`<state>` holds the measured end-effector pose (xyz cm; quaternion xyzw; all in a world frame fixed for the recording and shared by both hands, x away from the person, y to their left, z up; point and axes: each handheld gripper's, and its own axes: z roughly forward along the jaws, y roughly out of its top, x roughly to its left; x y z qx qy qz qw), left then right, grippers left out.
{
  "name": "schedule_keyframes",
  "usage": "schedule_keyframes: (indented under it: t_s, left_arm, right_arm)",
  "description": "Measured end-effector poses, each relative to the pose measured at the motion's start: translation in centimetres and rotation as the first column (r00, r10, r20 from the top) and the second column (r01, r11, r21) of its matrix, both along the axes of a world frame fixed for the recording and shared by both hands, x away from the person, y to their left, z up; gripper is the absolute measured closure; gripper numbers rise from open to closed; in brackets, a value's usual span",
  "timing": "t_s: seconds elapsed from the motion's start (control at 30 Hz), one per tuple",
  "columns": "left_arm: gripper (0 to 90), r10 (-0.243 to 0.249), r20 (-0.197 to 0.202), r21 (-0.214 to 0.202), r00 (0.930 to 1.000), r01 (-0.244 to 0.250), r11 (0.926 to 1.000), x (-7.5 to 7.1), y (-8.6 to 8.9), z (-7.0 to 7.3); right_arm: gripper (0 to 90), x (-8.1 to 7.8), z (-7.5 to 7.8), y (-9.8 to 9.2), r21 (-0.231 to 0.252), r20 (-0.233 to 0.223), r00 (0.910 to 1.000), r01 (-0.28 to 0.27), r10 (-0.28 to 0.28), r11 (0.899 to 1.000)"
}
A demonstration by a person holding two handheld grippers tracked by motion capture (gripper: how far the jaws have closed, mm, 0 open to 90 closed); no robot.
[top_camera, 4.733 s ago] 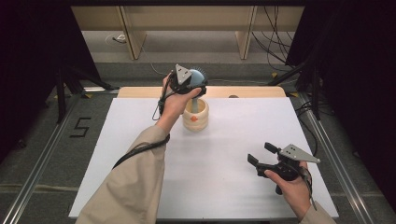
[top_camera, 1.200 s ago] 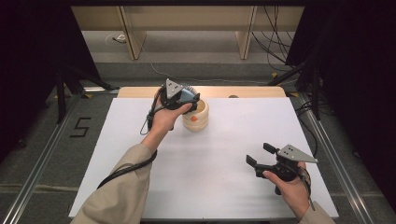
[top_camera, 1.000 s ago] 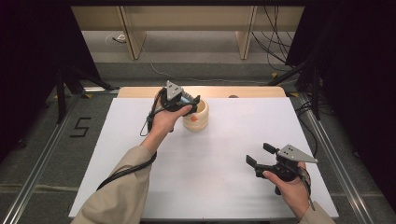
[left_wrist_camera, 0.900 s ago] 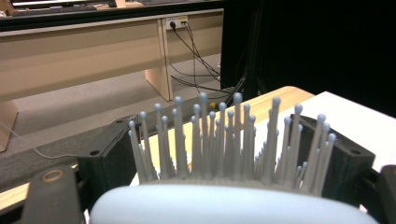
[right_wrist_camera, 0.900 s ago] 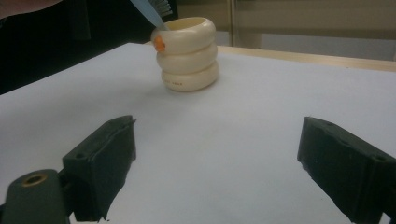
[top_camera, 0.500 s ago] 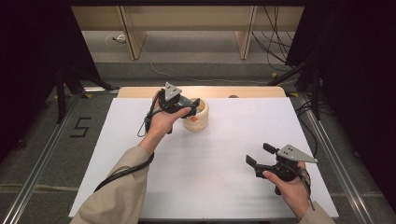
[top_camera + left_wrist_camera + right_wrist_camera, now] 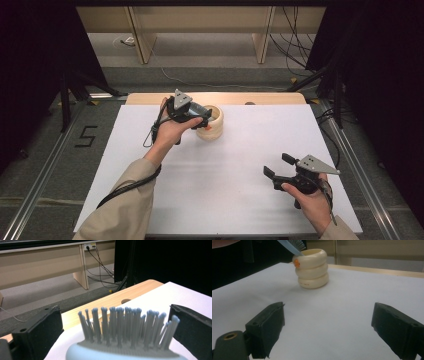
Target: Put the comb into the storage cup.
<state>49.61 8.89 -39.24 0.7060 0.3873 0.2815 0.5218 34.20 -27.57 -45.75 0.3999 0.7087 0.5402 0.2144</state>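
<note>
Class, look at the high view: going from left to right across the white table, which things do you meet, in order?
Left gripper, black with a grey three-cornered plate, held over the pot → cream ribbed ring-stacked pot → right gripper, black with a grey plate, jaws open, near the table's right front.

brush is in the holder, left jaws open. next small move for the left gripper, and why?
Probably lift the left gripper back off the hairbrush. Its jaws have just been opening and stand clear on both sides, while the brush leans in the cream ringed holder.
</note>
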Motion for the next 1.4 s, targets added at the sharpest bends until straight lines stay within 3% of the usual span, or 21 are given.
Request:
schedule_keyframes:
  t_s: [0.43,0.67,1.4]
  left_arm:
    - [0.0,-0.015,0.008,0.014,0.9999,0.015,0.9998,-1.6,0.9,0.7]
    - [0.0,-0.005,-0.006,0.024,1.0,0.006,0.9997,-2.0,1.6,0.5]
    - [0.0,-0.008,-0.024,0.042,0.9997,0.009,0.9991,-5.2,4.1,-0.5]
  right_arm:
    - [12.3,0.0,0.1,-0.1,-0.003,0.004,1.0,0.005,-0.005,1.0]
    - [12.3,0.0,0.1,-0.1,0.0,0.007,0.9999,0.008,-0.008,1.0]
    - [12.3,0.0,0.2,-0.2,-0.004,0.009,0.9998,0.015,-0.015,1.0]
